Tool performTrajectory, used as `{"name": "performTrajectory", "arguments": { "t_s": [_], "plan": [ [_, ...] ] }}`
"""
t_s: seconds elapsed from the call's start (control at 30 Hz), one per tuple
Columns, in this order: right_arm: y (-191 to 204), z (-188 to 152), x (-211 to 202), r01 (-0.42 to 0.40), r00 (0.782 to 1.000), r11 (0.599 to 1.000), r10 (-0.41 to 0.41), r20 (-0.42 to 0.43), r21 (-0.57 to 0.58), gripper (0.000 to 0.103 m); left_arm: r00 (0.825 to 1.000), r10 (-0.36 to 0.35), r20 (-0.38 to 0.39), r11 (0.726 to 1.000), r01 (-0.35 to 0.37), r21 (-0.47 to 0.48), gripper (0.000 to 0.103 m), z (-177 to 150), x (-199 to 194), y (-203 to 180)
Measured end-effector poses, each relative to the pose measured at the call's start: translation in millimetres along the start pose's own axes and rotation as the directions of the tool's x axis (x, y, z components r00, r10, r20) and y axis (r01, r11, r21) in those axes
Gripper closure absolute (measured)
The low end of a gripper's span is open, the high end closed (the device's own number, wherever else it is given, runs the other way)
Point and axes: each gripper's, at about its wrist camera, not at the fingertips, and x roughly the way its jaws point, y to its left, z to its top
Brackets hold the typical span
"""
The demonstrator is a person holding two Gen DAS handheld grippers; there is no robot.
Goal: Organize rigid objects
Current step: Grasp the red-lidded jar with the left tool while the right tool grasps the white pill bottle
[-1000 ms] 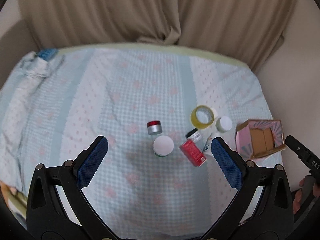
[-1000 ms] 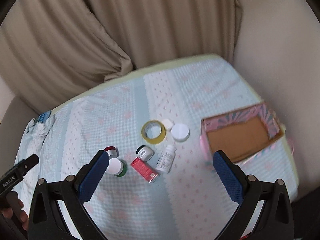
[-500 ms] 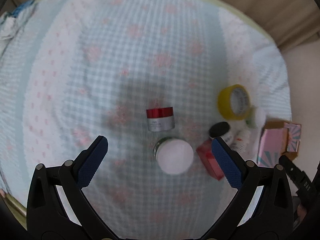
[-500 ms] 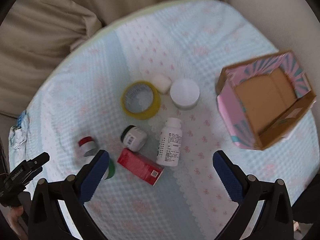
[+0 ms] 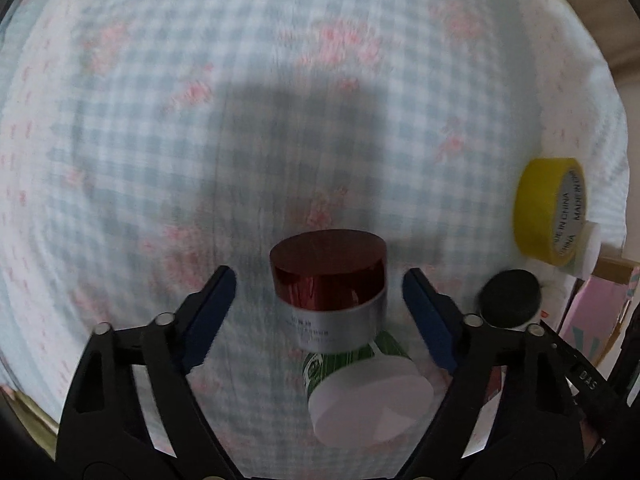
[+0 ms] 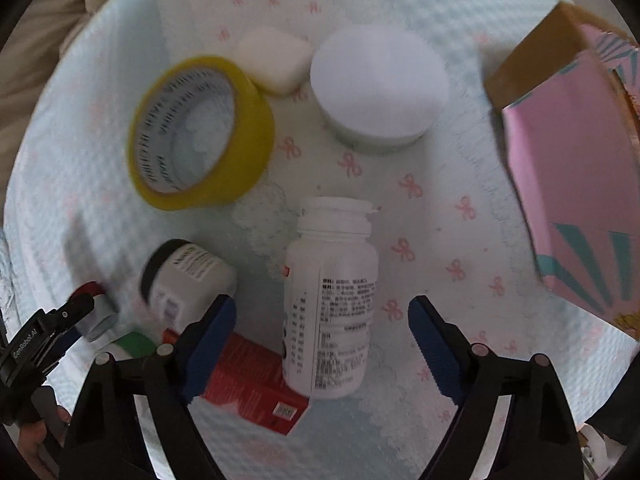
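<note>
A silver jar with a red lid (image 5: 330, 292) stands between the open fingers of my left gripper (image 5: 318, 304), not touched by them. A green jar with a white lid (image 5: 368, 392) sits just below it. A white pill bottle (image 6: 330, 300) lies on its side between the open fingers of my right gripper (image 6: 322, 332). A red box (image 6: 252, 384) lies under the right gripper's left finger. A black-lidded jar (image 6: 188, 276) is to the bottle's left; it also shows in the left wrist view (image 5: 510, 300).
A yellow tape roll (image 6: 200, 132), a white square pad (image 6: 274, 58) and a white-lidded jar (image 6: 378, 84) lie beyond the bottle. A pink cardboard box (image 6: 576, 184) stands at the right. All rest on a checked bedspread (image 5: 200, 120).
Both grippers have dropped close to the bed. The left one now straddles the red-lidded jar, the right one the white bottle. Both jaws have narrowed.
</note>
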Motion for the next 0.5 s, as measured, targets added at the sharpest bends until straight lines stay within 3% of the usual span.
{"name": "performTrajectory", "arguments": {
  "t_s": [0.03, 0.17, 0.23, 0.27, 0.5],
  "plan": [
    [0, 1, 3, 0.001, 1.0, 1.0, 0.0, -0.008, 0.002, 0.029, 1.0, -0.004, -0.008, 1.0, 0.004, -0.003, 0.031, 1, 4, 0],
    [-1, 2, 14, 0.017, 0.999, 1.0, -0.017, -0.051, 0.01, 0.042, 1.0, -0.004, -0.012, 1.0, 0.003, -0.012, 0.038, 4, 16, -2],
    [-3, 1, 17, 0.008, 0.998, 1.0, -0.006, -0.064, 0.019, 0.055, 1.0, -0.024, -0.002, 1.0, 0.024, -0.018, 0.045, 5, 19, -2],
    [-4, 0, 18, 0.013, 0.997, 1.0, -0.011, -0.07, 0.021, 0.056, 1.0, -0.025, 0.004, 1.0, 0.026, -0.014, 0.05, 6, 18, -2],
    [-4, -6, 15, 0.005, 0.999, 1.0, -0.005, -0.051, 0.015, 0.056, 1.0, -0.012, 0.024, 1.0, 0.012, 0.014, 0.05, 6, 7, -2]
  ]
}}
